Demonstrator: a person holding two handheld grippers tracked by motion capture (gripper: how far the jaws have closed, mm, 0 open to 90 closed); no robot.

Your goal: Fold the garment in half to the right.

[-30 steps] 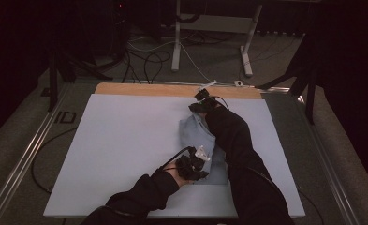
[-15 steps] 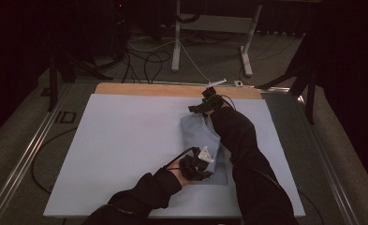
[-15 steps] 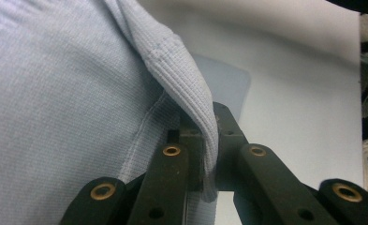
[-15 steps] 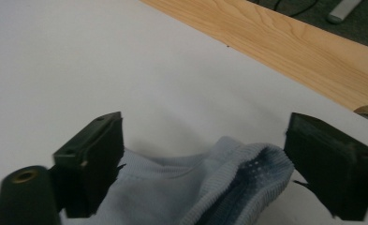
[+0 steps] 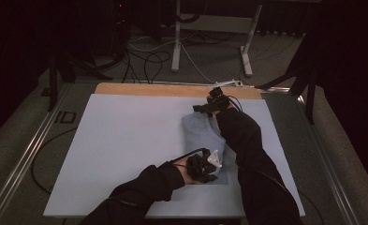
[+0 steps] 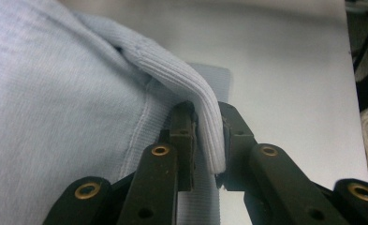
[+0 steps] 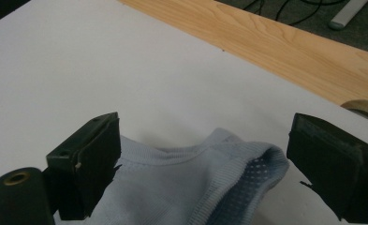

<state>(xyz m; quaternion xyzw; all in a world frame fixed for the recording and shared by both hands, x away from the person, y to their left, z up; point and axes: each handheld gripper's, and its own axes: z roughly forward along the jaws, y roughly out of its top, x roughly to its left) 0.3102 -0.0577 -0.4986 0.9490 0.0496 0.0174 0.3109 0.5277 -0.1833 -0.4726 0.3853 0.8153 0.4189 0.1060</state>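
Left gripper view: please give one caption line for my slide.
Left gripper shut on ribbed hem of light-blue garment, above white table.

We see a garment (image 5: 205,136) lying on the right half of the table's sheet (image 5: 125,150), with a wooden strip (image 5: 163,89) along the sheet's far edge and floor cables (image 5: 144,61) beyond that. At the garment's near end our left gripper (image 5: 209,165) sits on it with a ribbed edge (image 6: 205,117) pinched between its jaws, while at the far end our right gripper (image 5: 209,107) stands with its jaws spread to either side of the garment's far edge (image 7: 209,154). Our right forearm (image 5: 247,150) lies along the garment's right side, between the two grippers.
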